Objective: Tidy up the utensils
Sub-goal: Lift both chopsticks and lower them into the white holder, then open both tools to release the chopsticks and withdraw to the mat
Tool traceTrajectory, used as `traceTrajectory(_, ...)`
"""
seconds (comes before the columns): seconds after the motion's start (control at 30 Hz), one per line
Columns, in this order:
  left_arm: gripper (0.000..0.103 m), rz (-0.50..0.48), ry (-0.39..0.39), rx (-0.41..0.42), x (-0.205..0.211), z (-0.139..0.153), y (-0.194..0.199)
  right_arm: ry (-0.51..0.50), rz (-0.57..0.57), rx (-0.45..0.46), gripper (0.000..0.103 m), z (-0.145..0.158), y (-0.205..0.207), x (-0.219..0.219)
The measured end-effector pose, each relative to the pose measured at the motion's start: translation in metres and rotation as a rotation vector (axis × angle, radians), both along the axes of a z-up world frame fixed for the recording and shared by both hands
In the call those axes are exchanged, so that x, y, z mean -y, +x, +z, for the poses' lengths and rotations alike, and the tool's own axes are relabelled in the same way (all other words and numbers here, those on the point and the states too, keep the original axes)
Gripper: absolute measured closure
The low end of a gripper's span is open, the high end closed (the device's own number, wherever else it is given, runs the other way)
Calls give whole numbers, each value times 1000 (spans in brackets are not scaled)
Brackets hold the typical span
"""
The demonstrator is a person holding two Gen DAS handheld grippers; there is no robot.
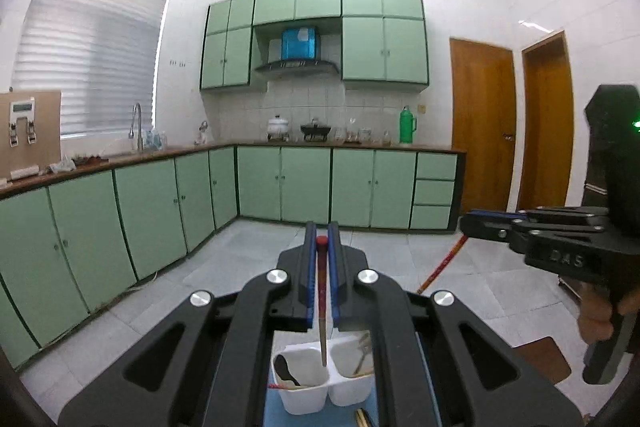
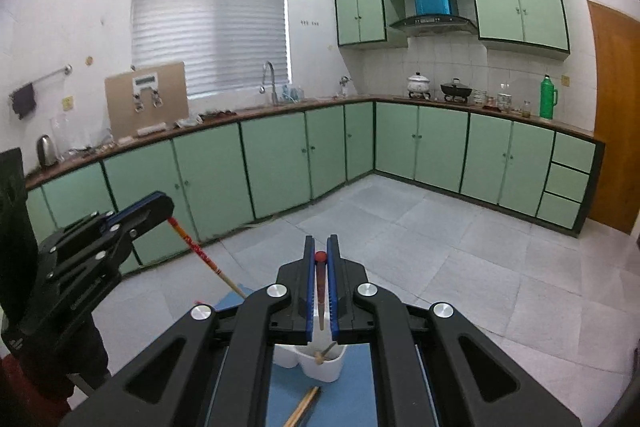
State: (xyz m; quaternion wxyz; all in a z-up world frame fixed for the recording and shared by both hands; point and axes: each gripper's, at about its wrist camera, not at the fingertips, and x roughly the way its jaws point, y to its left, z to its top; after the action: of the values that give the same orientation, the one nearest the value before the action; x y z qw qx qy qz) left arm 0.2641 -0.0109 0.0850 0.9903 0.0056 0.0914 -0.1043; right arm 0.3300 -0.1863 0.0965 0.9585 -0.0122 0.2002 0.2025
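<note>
Both claws hold a red-tipped chopstick apiece, left gripper (image 1: 321, 241) clamped on one chopstick (image 1: 321, 291), right gripper (image 2: 320, 247) on another (image 2: 320, 287); white holder (image 1: 316, 387) at six o'clock below already has utensils; spare chopsticks (image 2: 305, 405) remain on the blue mat (image 2: 352, 391).
</note>
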Motion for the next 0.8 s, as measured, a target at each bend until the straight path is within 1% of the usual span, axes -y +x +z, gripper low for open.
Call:
traceTrajectory(0.17,98,9,-3,-76,-2,-36,44,-21,-3,-69,97,-35,28,-10)
traceTrajectory(0.23,97,4,-12,-113,-3,-46,56,-32,3,-102,97,-47,38,-13)
traceTrajectory(0.3,96,16,-11,-134,-5,-53,60,-38,-8,-118,93,-55,41,-13)
traceTrajectory(0.37,92,18,-3,-141,-7,-55,58,-28,-18,-121,90,-58,40,-8)
traceTrajectory(0.43,81,26,8,-131,-10,-55,50,-18,-37,-113,85,-57,34,0)
traceTrajectory(0.5,78,32,11,-130,-13,-52,43,-13,-56,-99,78,-56,25,8)
traceTrajectory(0.53,75,34,9,-132,-14,-52,38,-12,-63,-93,76,-55,21,11)
traceTrajectory(0.57,72,35,4,-129,-16,-51,31,-11,-78,-86,70,-56,14,17)
traceTrajectory(0.6,65,42,2,-126,-18,-51,22,-11,-88,-83,61,-57,9,21)
traceTrajectory(0.63,61,48,2,-125,-19,-51,16,-13,-102,-76,58,-59,-2,26)
traceTrajectory(0.67,60,51,1,-124,-20,-51,8,-17,-113,-69,51,-62,-9,29)
traceTrajectory(0.7,57,50,0,-121,-20,-53,-1,-19,-124,-62,42,-66,-17,32)
traceTrajectory(0.73,52,55,2,-118,-21,-58,-14,-18,-137,-58,38,-70,-27,35)
traceTrajectory(0.8,46,69,6,-114,-21,-68,-32,2,-175,-56,25,-85,-53,43)
